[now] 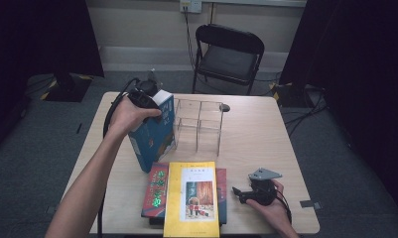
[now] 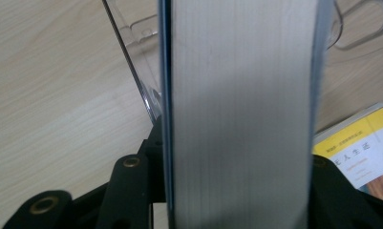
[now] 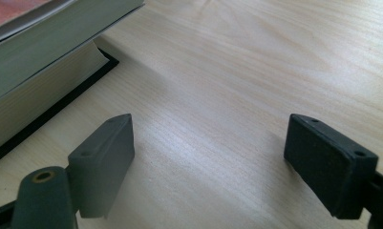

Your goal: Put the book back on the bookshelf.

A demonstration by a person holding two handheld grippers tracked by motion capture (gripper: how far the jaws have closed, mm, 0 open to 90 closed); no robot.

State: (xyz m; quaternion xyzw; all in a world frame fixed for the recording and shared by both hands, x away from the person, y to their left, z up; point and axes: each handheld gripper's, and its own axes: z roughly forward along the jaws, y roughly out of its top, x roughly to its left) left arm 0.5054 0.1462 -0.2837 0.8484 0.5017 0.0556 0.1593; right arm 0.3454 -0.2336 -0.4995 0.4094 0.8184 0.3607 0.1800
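— Yellow book (image 1: 192, 198) sits nearest, lying flat at the front edge of the desk (image 1: 251, 134) on top of a red-covered book (image 1: 156, 188), with more books stacked beneath.

— And the hands?

— On the left, the left tongs (image 1: 154, 101) are clamped on a blue book (image 1: 153, 133). That book is held on end and tilted, its lower corner touching or just above the desk just behind the stack, its upper part leaning toward the clear acrylic rack (image 1: 199, 124).

— How sure is the grip?

— Quite sure. In the left gripper view the page block of the blue book (image 2: 241, 119) runs straight up between the two black jaws, and both press against its covers. The rack's transparent wall (image 2: 132, 62) shows just behind it, and a corner of the yellow book (image 2: 356, 152) lies off to the right.

— What about the other side?

— The right tongs (image 1: 242, 194) rest in the person's hand low on the desk, just to the right of the stack. Their jaws stand wide apart with only bare wood between them; the right gripper view has the stack's page edges (image 3: 41, 71) at upper left, close to one jaw but not touching.

— Anything behind?

— A black folding chair (image 1: 229, 57) beyond the desk's far edge.
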